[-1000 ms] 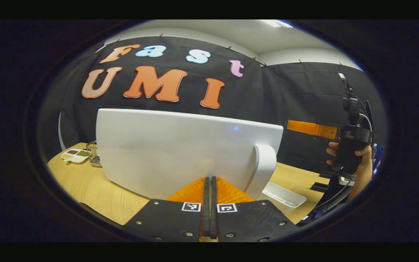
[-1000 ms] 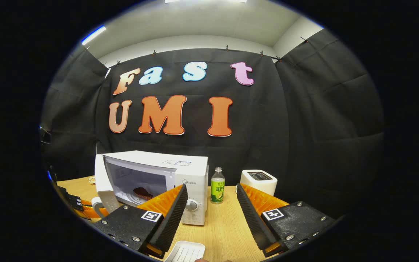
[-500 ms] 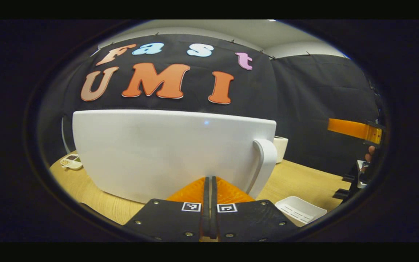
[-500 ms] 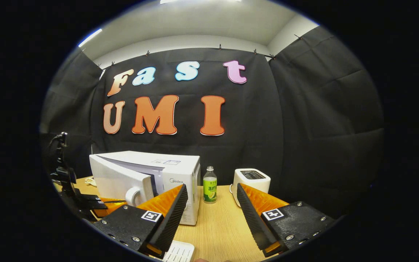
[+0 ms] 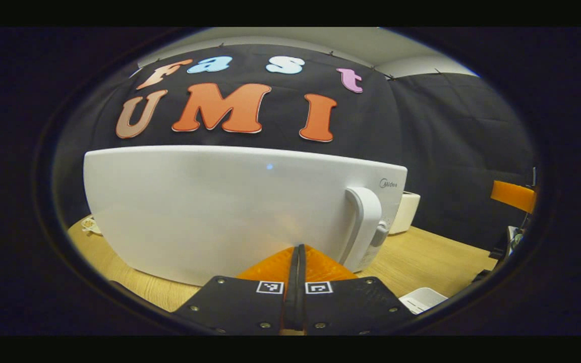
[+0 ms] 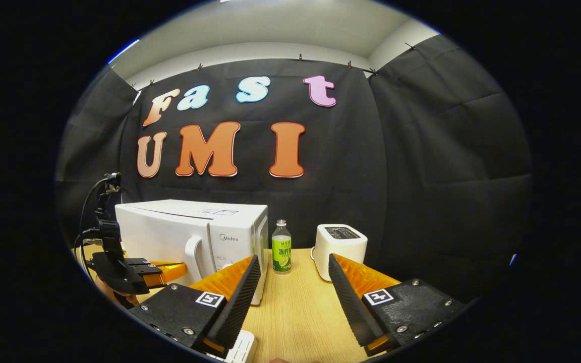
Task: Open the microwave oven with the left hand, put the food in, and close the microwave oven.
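The white microwave [image 6: 189,234] stands on the wooden table with its door [image 5: 230,212] flush against the body. My left gripper [image 5: 298,254] is shut with nothing between its fingers, and its tips press against the door's lower front, left of the white handle [image 5: 366,227]. From the right gripper view, that left gripper [image 6: 169,272] shows in front of the door beside the handle [image 6: 193,257]. My right gripper [image 6: 290,282] is open and empty, held back over the table. The food is hidden behind the door.
A green-labelled bottle [image 6: 281,247] and a white toaster [image 6: 340,247] stand to the right of the microwave. A white tray [image 6: 240,349] lies at the near table edge below my right gripper. The tray corner [image 5: 424,298] also lies low right of the microwave.
The door has swung from wide open to fully against the microwave, pushed by my shut left gripper. The right gripper stayed open and drifted slightly.
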### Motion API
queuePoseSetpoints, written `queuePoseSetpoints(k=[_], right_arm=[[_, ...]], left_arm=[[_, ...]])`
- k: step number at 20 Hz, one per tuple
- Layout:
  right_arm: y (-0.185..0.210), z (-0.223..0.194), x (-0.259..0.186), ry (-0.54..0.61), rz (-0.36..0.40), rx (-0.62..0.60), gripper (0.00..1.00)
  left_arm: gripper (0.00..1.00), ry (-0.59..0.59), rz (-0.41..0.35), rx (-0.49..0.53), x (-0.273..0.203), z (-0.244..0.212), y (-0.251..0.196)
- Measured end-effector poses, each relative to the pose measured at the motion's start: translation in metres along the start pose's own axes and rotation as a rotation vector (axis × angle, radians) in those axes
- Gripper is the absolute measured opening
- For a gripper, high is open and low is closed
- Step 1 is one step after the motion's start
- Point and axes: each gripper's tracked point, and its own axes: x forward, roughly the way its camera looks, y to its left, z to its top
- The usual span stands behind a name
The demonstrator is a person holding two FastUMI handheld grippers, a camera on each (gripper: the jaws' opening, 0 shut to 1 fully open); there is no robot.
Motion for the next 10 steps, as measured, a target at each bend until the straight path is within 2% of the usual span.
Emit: queuePoseSetpoints(k=[2,8,10], right_arm=[[0.002,-0.002,0.001,0.005,0.006,0.014,0.85],[0.005,-0.005,-0.004,0.014,0.014,0.018,0.86],[0.002,0.001,-0.006,0.007,0.003,0.013,0.86]], left_arm=[[0.00,-0.003,0.023,0.023,0.001,-0.001,-0.001],[0.01,0.001,0.034,0.048,0.004,0.003,0.002],[0.01,-0.012,0.044,0.027,-0.002,0.012,0.006]])
